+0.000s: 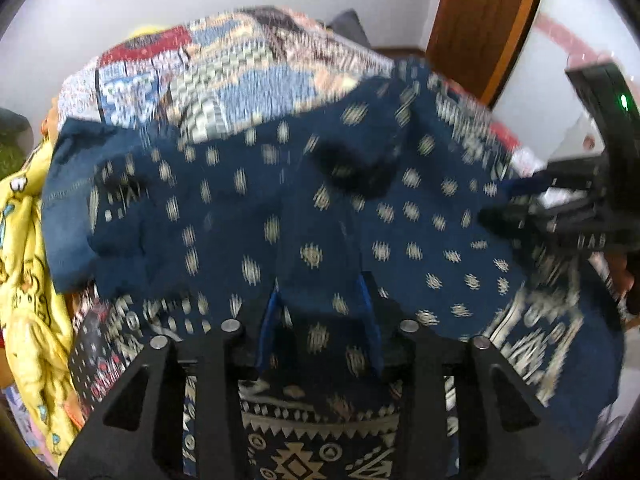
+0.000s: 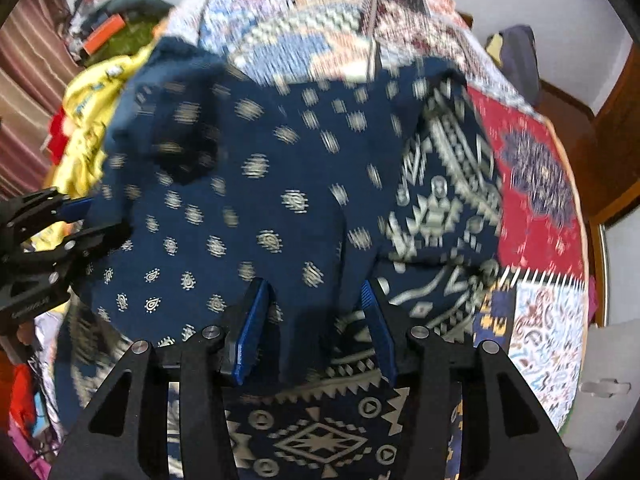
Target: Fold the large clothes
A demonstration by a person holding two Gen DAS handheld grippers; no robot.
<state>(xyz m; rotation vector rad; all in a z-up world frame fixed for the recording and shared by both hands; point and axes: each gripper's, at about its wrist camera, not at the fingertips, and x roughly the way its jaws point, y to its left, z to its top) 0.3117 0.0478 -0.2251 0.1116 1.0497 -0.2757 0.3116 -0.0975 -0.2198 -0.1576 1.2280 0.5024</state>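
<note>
Here, in the left wrist view, a yellow cloth (image 1: 28, 264) hangs along the left edge of the frame. The navy garment (image 1: 248, 208), dotted with pale motifs, spreads across the middle over a patchwork quilt (image 1: 224, 68) that shows above it in the upper centre. The left gripper (image 1: 320, 320) sits at lower centre; its blue-padded fingers (image 1: 267, 320) stand apart with a fold of the garment hanging loosely between them, not pinched. At the right edge the right gripper (image 1: 520, 200) reaches in over the garment's far side, and a brown door (image 1: 480, 20) stands in the upper right.

In the right wrist view, a pink curtain (image 2: 20, 92) fills the upper left and the yellow cloth (image 2: 88, 120) lies just below it. The left gripper (image 2: 80, 220) enters at the left edge, its tips at the garment's border. The garment (image 2: 240, 184) covers the centre, with a band of pale geometric print (image 2: 440, 200) to its right. The right gripper (image 2: 312, 316) is at lower centre, its fingers (image 2: 252, 320) spread, a hanging fold between them without being squeezed. The quilt (image 2: 532, 216), red here, fills the right side. Both views are blurred.
</note>
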